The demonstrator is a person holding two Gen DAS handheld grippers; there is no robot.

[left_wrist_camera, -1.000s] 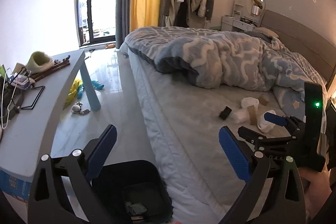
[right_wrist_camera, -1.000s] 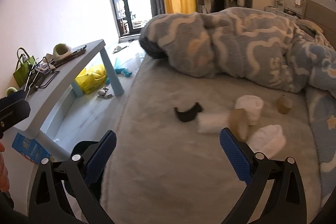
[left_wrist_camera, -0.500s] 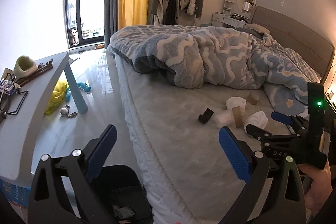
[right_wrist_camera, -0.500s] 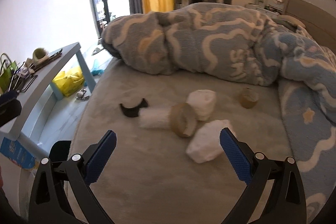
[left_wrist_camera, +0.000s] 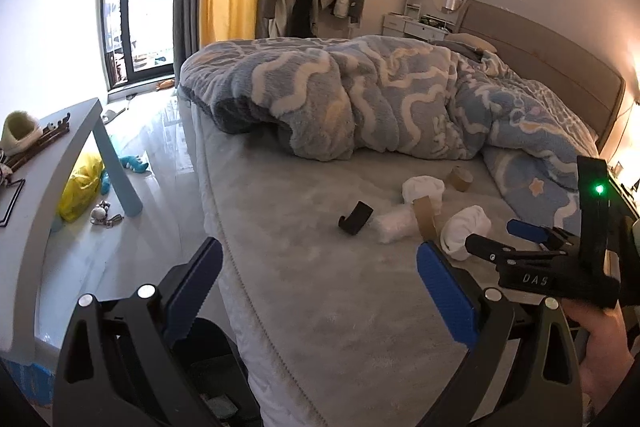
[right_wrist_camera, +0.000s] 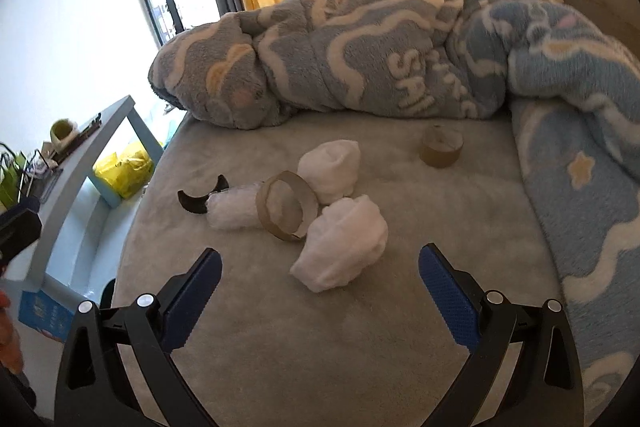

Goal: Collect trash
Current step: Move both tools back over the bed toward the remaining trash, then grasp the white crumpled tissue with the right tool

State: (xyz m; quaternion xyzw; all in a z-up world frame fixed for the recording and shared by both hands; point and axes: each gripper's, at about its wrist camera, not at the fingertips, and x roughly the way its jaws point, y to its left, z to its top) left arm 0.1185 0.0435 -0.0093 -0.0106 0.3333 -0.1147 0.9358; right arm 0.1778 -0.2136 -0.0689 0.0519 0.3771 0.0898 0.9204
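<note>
Right gripper (right_wrist_camera: 319,291) w/ blue-padded fingers spread wide, empty, over grey bedsheet (right_wrist_camera: 280,347). Just ahead btwn fingers: crumpled white tissue wad (right_wrist_camera: 340,247). Beyond, touching it: brown cardboard tape ring (right_wrist_camera: 286,206), tilted. Farther left: curved black plastic scrap (right_wrist_camera: 198,201).

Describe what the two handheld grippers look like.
Each is a black plastic frame with silver screws and two blue textured pads. In the left view, the right gripper shows white "DAS" lettering and a green light on its black body. No cables or sleeves show.
</note>
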